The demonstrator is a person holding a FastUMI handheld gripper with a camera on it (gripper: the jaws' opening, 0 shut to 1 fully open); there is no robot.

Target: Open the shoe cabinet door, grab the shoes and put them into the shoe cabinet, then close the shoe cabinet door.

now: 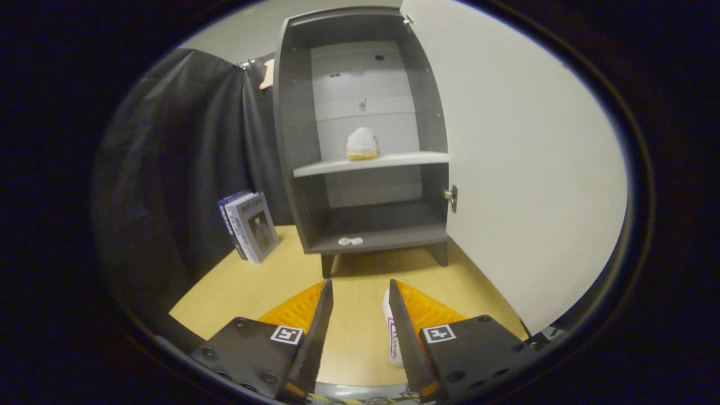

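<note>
Ahead, the shoe cabinet [360,140] stands on the surface [360,332] with its door [523,169] swung wide. One shoe [362,144] sits on the middle shelf [371,163]. My jaws [360,292] hang released, grasping nothing; another shoe [393,337] lies by my right finger. Books [250,225] lean left of the cabinet

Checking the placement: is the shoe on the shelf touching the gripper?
Apart. Gripper view: shoe sits on the cabinet shelf, far beyond the open gripper.
</note>
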